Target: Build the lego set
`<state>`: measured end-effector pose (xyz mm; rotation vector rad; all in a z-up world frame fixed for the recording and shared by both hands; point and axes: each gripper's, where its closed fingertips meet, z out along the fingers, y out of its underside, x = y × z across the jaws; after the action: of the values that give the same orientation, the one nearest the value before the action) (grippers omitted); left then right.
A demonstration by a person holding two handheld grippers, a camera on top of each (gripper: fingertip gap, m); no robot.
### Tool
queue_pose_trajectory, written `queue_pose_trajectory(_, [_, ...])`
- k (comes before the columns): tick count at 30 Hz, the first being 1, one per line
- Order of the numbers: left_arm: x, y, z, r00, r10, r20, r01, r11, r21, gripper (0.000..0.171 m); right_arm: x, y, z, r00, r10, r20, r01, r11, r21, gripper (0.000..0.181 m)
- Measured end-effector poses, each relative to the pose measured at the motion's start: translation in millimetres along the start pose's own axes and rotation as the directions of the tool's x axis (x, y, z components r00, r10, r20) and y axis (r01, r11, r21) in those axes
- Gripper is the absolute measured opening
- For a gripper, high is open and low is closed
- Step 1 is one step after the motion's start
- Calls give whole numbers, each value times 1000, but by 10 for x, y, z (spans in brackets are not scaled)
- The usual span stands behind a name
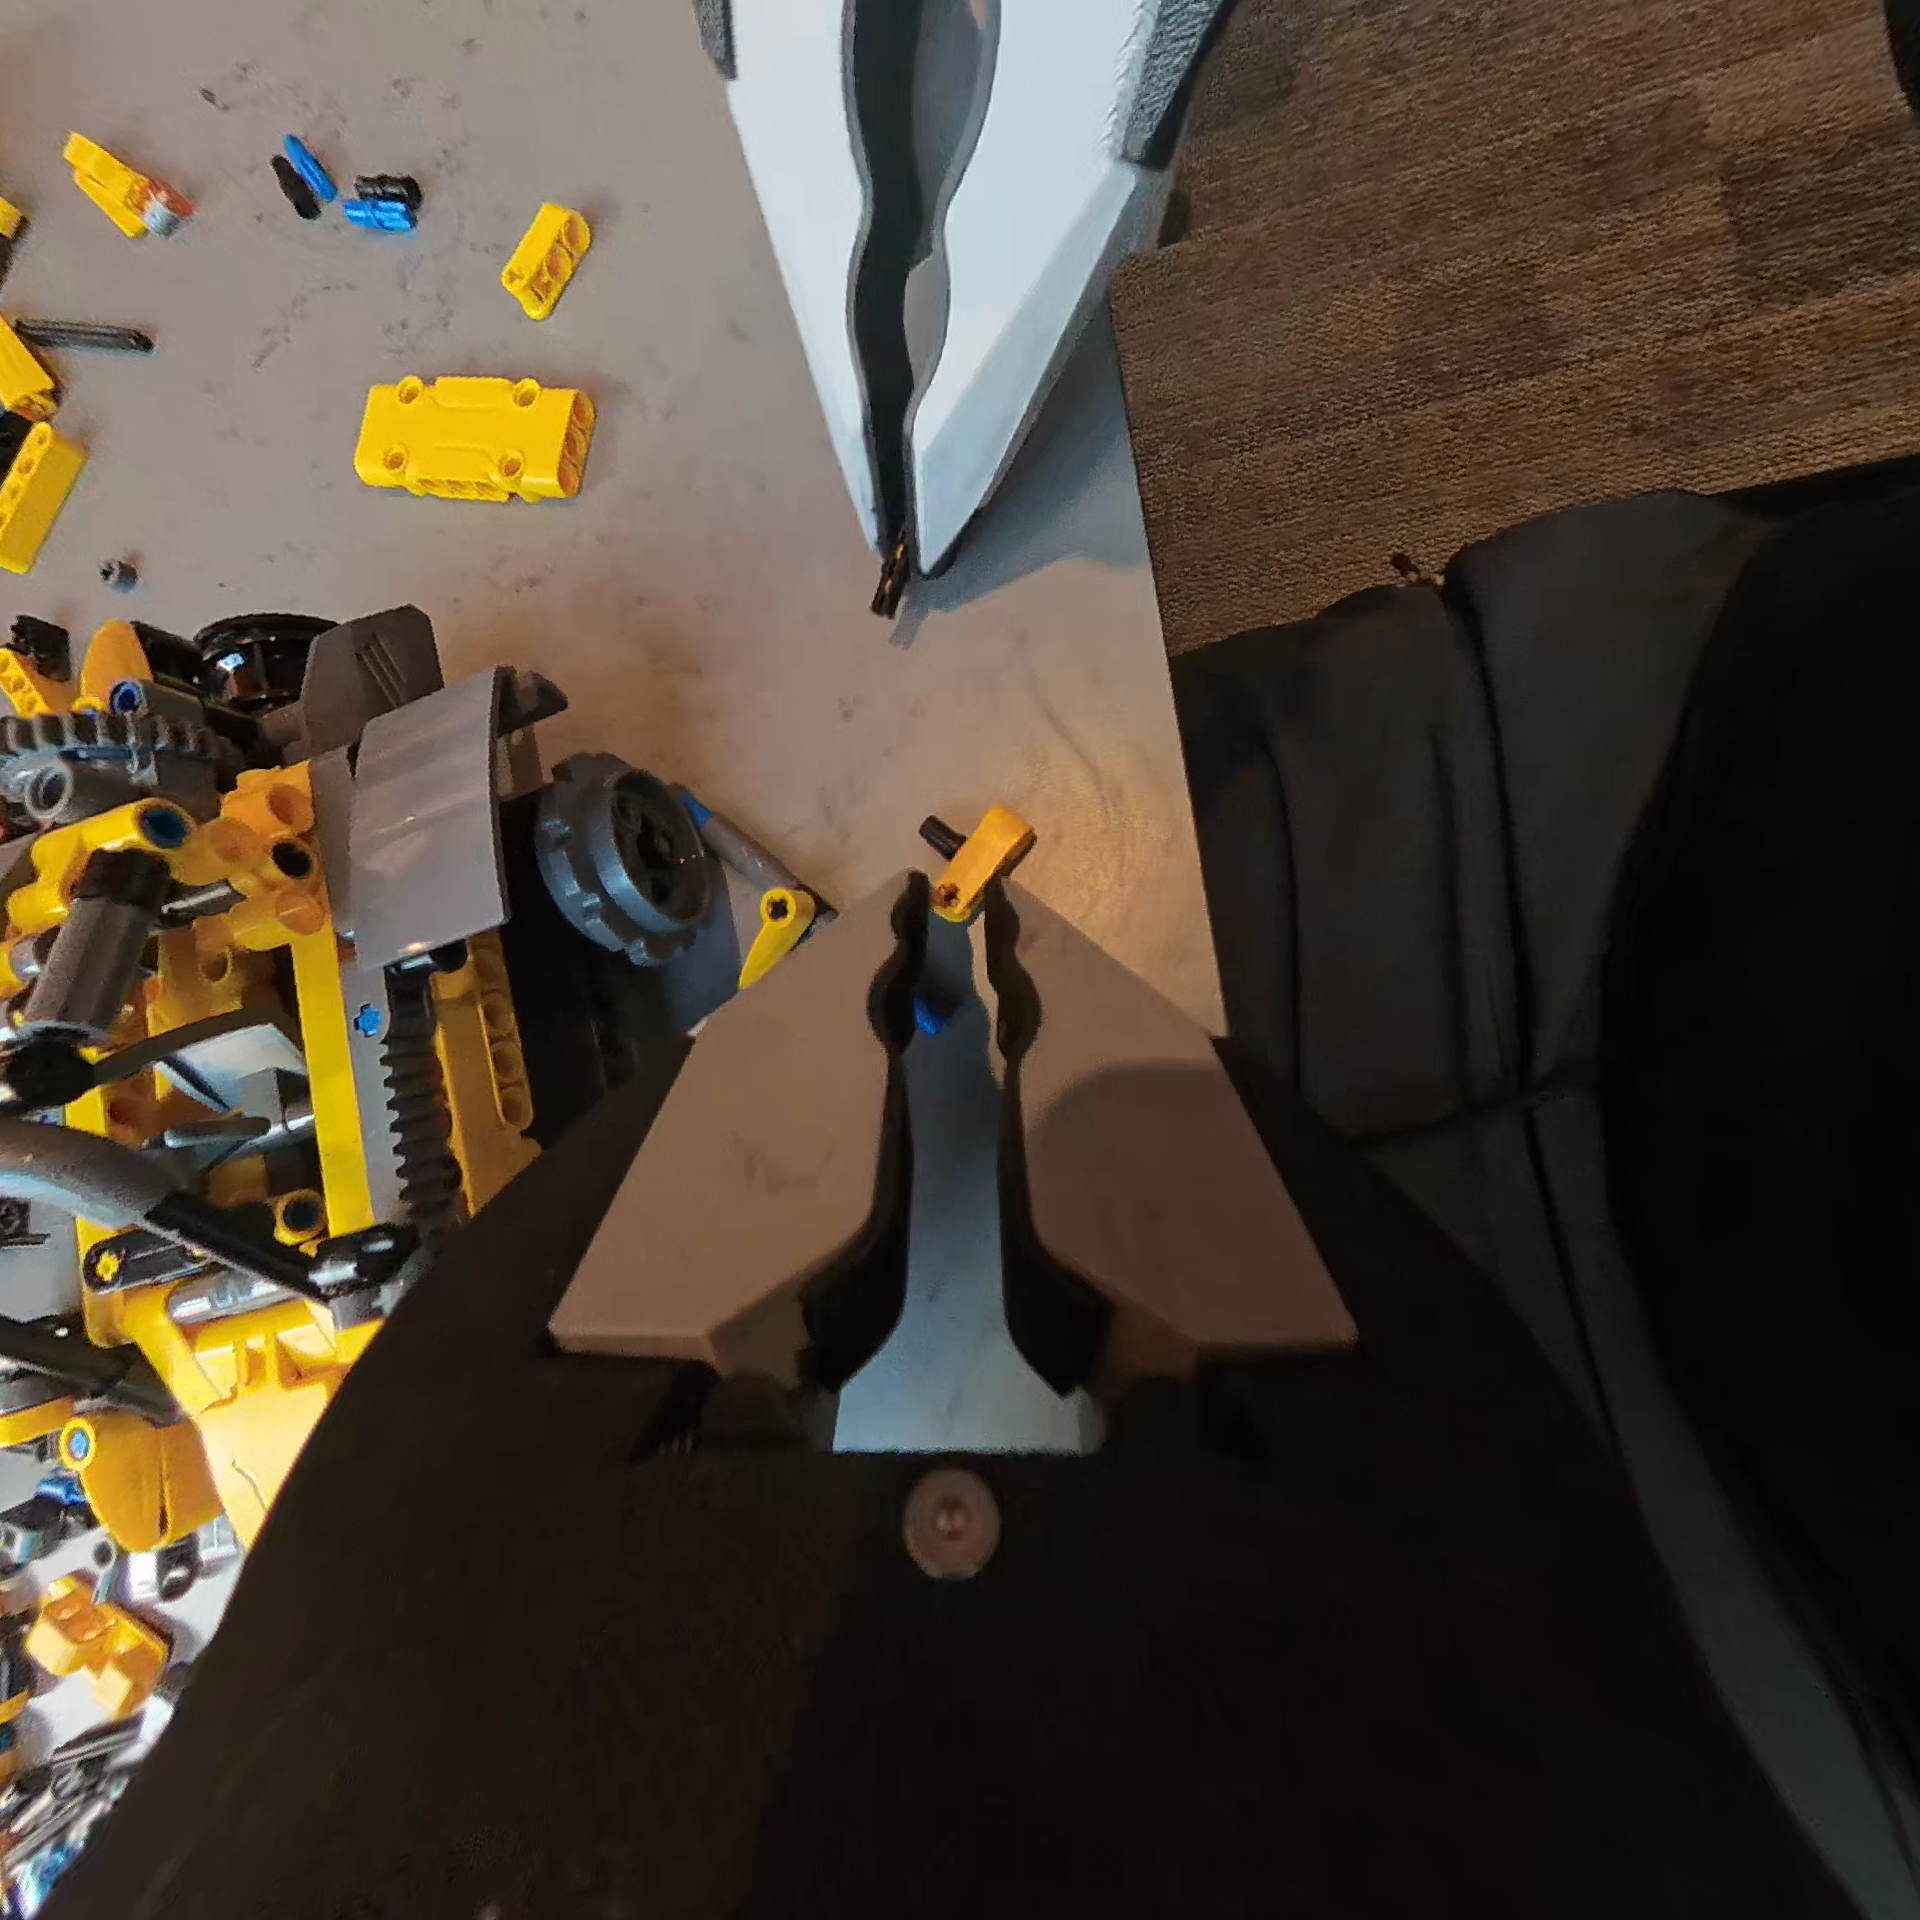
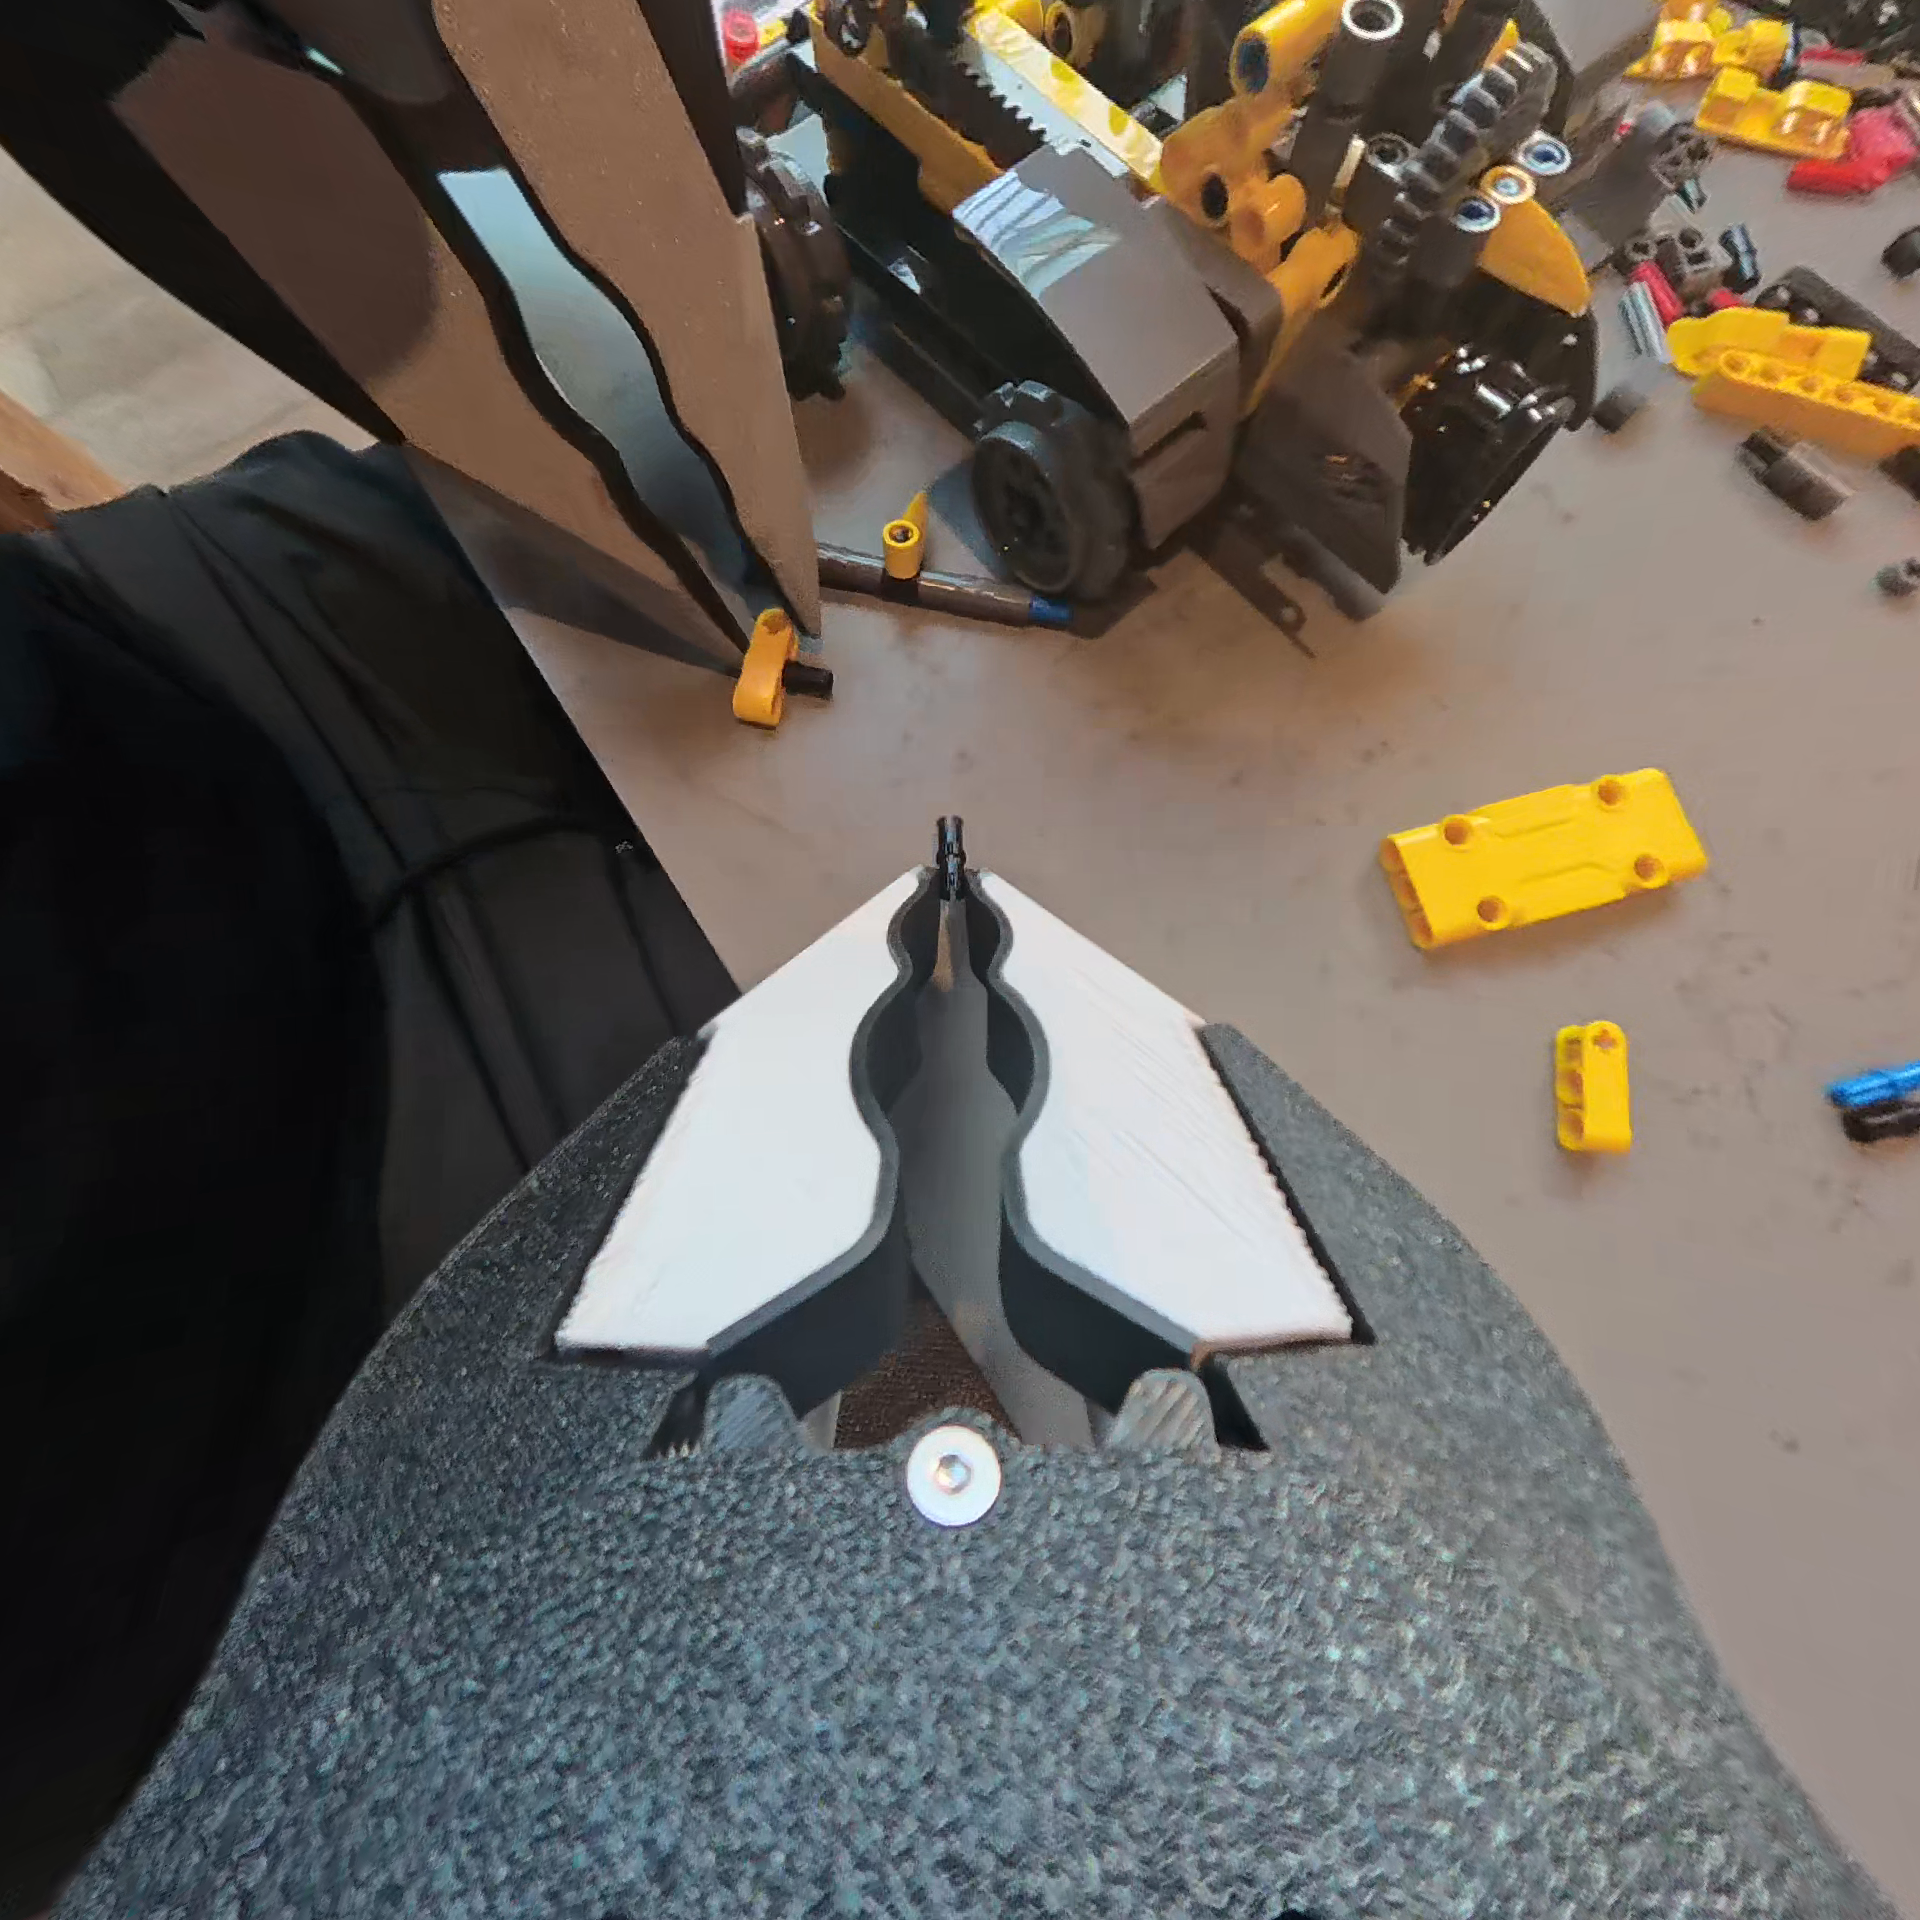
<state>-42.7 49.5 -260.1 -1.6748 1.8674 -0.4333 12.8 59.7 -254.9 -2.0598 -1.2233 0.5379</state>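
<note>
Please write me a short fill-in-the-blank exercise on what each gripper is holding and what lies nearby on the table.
1. The left gripper pinches a small ____ connector with a black pin in it.
2. The right gripper is shut on a ____ pin.
3. The flat panel lying loose on the table is ____.

Missing words: yellow; black; yellow

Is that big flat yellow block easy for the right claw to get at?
Probably yes: the yellow block lies alone on bare table, but the right claw is shut on a black pin.
</note>
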Motion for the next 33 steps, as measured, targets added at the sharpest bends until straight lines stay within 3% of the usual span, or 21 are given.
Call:
queue_pose_trajectory(6, [11,-31,16,998,57,16,-57,998,38,7,-55,-6,86,995,-94,21,94,995,-18,6])
queue_pose_trajectory(12, [36,-60,9,967,230,110,-240,966,91,7,-68,-15,65,994,-107,26,107,994,3,24])
queue_pose_trajectory(17, [15,-149,-50,926,304,226,-341,928,151,7,-320,-220,12,988,-121,92,111,987,115,24])
queue_pose_trajectory(22, [-2,-237,-141,911,298,284,-361,911,201,7,-422,-349,87,991,1,136,-26,983,184,24])
queue_pose_trajectory(25, [-3,-249,-161,900,306,309,-375,906,196,7,-431,-350,103,979,72,188,-106,978,179,10])
queue_pose_trajectory(33, [29,-159,-66,922,270,276,-320,934,158,5,-408,-247,165,994,64,90,-73,992,106,9])
